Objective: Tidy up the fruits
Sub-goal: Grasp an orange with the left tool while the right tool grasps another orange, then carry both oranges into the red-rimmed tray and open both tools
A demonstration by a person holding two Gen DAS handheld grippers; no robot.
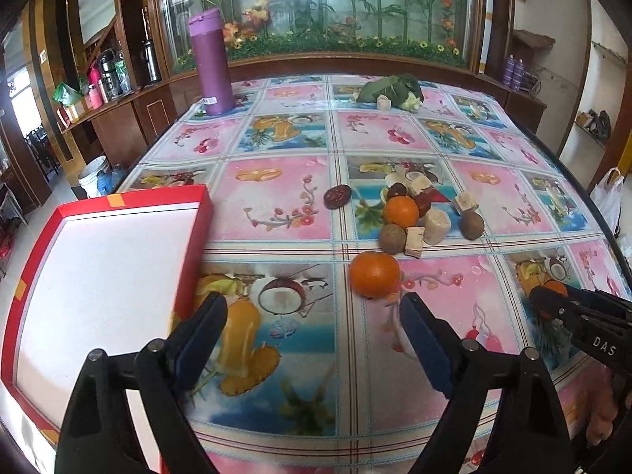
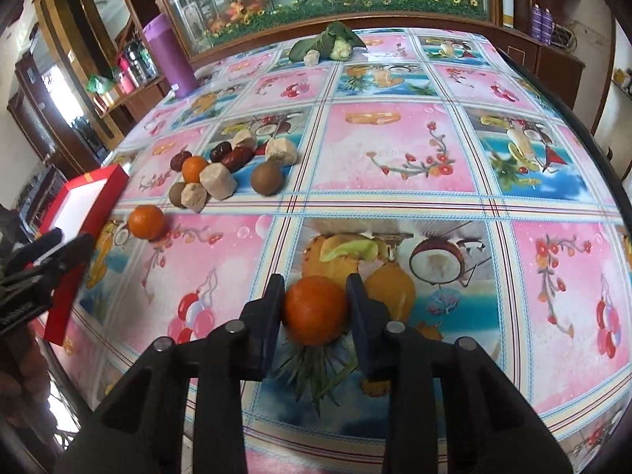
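Observation:
In the right wrist view, my right gripper (image 2: 315, 306) is shut on a small orange (image 2: 315, 310) low over the fruit-print tablecloth; both pads touch its sides. My left gripper (image 1: 312, 304) stands open with nothing between its fingers. A second orange (image 1: 374, 274) lies on the cloth just beyond its right fingertip. A red box with a white inside (image 1: 158, 195) sits at the table's left edge, beside the left finger. Further back is a pile with a third orange (image 1: 401, 211), brown round fruits, red dates and beige chunks.
A tall purple flask (image 1: 211, 63) stands at the far left corner. A green leafy vegetable (image 1: 391, 89) lies at the far edge, before a wooden cabinet with a glass front. The table's right edge curves close by, and a white plastic bag (image 1: 606, 193) hangs past it.

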